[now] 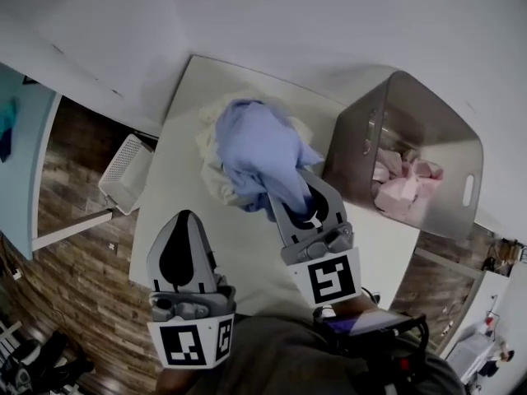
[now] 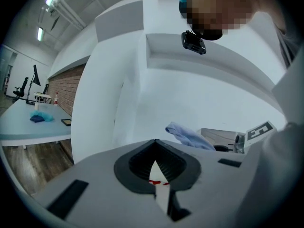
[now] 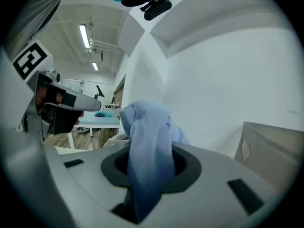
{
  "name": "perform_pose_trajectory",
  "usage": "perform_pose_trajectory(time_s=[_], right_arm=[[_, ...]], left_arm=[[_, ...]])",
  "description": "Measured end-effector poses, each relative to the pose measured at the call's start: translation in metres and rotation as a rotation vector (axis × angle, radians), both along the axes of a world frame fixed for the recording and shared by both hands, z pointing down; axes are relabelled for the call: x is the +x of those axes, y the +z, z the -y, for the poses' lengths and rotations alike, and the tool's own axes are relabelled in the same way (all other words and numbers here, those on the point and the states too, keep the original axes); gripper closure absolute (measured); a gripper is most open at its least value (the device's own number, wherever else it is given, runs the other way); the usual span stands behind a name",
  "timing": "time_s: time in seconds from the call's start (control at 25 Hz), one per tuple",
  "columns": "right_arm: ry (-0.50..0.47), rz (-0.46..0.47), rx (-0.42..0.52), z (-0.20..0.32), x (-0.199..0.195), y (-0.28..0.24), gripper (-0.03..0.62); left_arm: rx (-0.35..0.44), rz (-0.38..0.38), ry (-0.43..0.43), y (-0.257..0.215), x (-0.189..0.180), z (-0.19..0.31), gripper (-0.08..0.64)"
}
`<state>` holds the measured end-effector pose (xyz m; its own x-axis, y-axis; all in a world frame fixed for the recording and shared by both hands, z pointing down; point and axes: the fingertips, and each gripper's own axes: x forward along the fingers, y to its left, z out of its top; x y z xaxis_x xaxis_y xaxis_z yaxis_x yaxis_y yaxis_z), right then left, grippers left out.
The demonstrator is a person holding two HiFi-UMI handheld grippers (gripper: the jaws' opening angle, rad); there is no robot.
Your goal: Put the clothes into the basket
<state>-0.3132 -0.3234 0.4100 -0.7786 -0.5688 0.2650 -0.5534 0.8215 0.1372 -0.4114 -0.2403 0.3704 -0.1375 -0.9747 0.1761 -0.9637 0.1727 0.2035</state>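
My right gripper (image 1: 286, 189) is shut on a light blue garment (image 1: 259, 148), which hangs lifted above the white table (image 1: 239, 249). In the right gripper view the blue garment (image 3: 145, 141) fills the space between the jaws and drapes over them. Beneath it lies a cream garment (image 1: 212, 169) on the table. The grey basket (image 1: 432, 105) stands to the right, with pink clothes (image 1: 402, 188) inside; its wall (image 3: 273, 148) shows in the right gripper view. My left gripper (image 1: 184, 216) hovers at the table's near left, shut and empty. The blue garment (image 2: 187, 134) shows to its right.
A white perforated chair (image 1: 123, 173) stands off the table's left edge on a wooden floor. A pale blue table (image 1: 20, 151) is further left. A white wall runs behind the table and basket.
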Motion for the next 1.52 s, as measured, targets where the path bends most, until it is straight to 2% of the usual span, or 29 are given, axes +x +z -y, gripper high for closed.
perform_pose_trajectory(time_s=[0.24, 0.4, 0.64, 0.92, 1.12, 1.32, 1.44, 1.52], right_arm=[[-0.008, 0.103, 0.044, -0.014, 0.019, -0.068, 0.491], [0.013, 0.181, 0.114, -0.010, 0.047, -0.122, 0.492], [0.091, 0.238, 0.244, 0.002, 0.124, -0.204, 0.492], [0.210, 0.281, 0.427, 0.016, 0.220, -0.274, 0.491], [0.311, 0.229, 0.409, 0.026, 0.280, -0.266, 0.491], [0.377, 0.169, 0.348, 0.034, 0.315, -0.227, 0.489], [0.412, 0.134, 0.293, 0.040, 0.332, -0.202, 0.488], [0.419, 0.076, 0.223, 0.047, 0.336, -0.177, 0.483]], left_arm=[[0.062, 0.024, 0.010, -0.038, 0.028, -0.015, 0.552], [0.122, 0.043, 0.033, -0.064, 0.053, -0.021, 0.552], [0.198, 0.061, 0.087, -0.101, 0.104, -0.024, 0.552], [0.238, 0.080, 0.153, -0.121, 0.153, -0.014, 0.552], [0.239, 0.086, 0.203, -0.124, 0.186, -0.001, 0.552], [0.217, 0.085, 0.247, -0.116, 0.210, 0.010, 0.552], [0.197, 0.085, 0.261, -0.109, 0.217, 0.017, 0.552], [0.181, 0.084, 0.269, -0.104, 0.220, 0.022, 0.552]])
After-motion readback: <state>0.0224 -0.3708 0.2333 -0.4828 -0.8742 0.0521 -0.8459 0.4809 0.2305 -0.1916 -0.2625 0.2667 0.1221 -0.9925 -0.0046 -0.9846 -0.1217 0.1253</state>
